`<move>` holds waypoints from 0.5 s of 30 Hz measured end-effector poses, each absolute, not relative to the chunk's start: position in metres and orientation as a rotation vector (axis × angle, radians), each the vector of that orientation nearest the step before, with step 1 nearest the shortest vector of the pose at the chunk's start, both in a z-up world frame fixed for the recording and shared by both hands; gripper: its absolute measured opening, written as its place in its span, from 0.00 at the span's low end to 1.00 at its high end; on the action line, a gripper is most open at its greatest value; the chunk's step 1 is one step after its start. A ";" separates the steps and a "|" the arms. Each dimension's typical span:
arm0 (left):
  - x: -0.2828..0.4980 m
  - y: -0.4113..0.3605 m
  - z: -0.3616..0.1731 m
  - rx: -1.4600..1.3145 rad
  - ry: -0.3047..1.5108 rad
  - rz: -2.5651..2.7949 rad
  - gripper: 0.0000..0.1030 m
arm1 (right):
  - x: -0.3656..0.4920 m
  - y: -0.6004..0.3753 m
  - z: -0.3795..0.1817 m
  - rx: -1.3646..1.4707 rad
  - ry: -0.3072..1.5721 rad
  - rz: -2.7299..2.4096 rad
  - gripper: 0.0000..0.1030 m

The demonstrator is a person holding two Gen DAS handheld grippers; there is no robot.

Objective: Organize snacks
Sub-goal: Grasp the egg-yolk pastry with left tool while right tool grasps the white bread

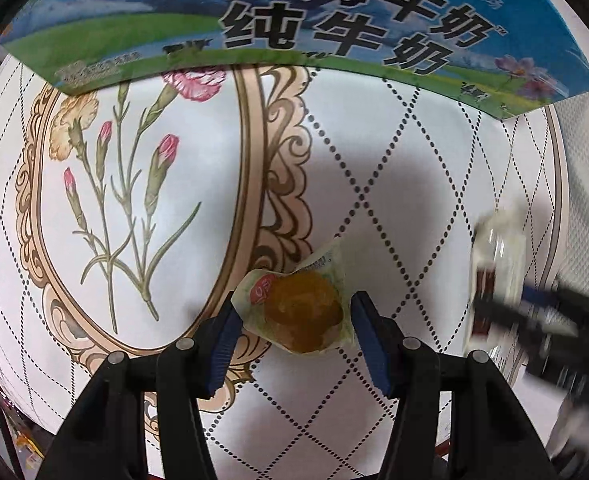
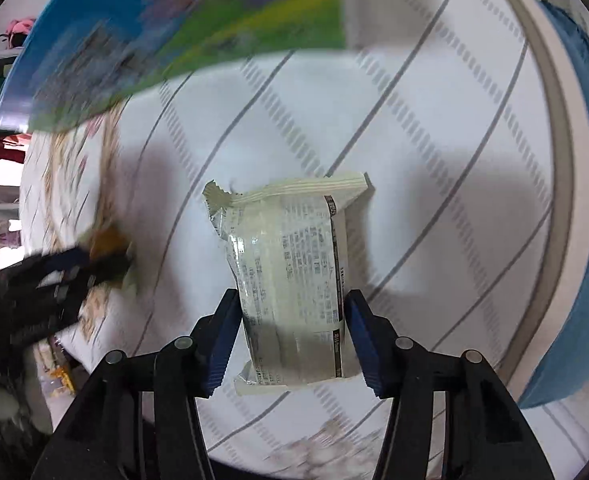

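The left claw point(image 1: 294, 322) holds a small round orange-brown pastry in a crinkled clear wrapper point(image 1: 300, 312) between its ribbed blue pads point(image 1: 224, 338), which press on the wrapper's edges from both sides; the pastry shows glossy and domed through the film. Below it lies the white quilted desk cover point(image 1: 374, 160), stitched in dotted diamonds, with a printed beige scrolled oval frame point(image 1: 250, 160) around pink carnations just left of the claw. Ahead of the claw stands a blue and green cardboard milk carton box point(image 1: 294, 20) with bold black characters. To the claw's right, blurred, the other claw carries a pale packet.

The right claw point(image 2: 292, 336) is shut on a flat rectangular translucent white plastic snack packet point(image 2: 294, 280), printed with fine grey text and serrated at its far seal. Its blue pads point(image 2: 360, 340) grip the packet's long sides. Ahead and left, the milk box point(image 2: 174, 28) shows blurred.
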State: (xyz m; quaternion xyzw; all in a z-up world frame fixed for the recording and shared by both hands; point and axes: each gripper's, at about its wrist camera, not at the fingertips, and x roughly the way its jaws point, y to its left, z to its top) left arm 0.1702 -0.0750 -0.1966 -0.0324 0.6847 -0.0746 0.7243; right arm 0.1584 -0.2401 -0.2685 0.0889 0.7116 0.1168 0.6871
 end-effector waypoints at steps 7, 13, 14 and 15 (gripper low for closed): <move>0.153 -0.034 -0.210 -0.065 1.512 -0.168 0.57 | 0.144 -0.223 -0.279 0.183 1.569 0.191 0.58; 0.149 -0.045 -0.220 -0.019 1.512 -0.171 0.60 | 0.139 -0.211 -0.295 0.145 1.559 0.148 0.63; 0.147 -0.044 -0.220 -0.018 1.509 -0.170 0.60 | 0.138 -0.205 -0.297 0.126 1.552 0.141 0.63; 0.146 -0.044 -0.220 -0.010 1.504 -0.170 0.58 | 0.137 -0.202 -0.297 0.105 1.542 0.137 0.63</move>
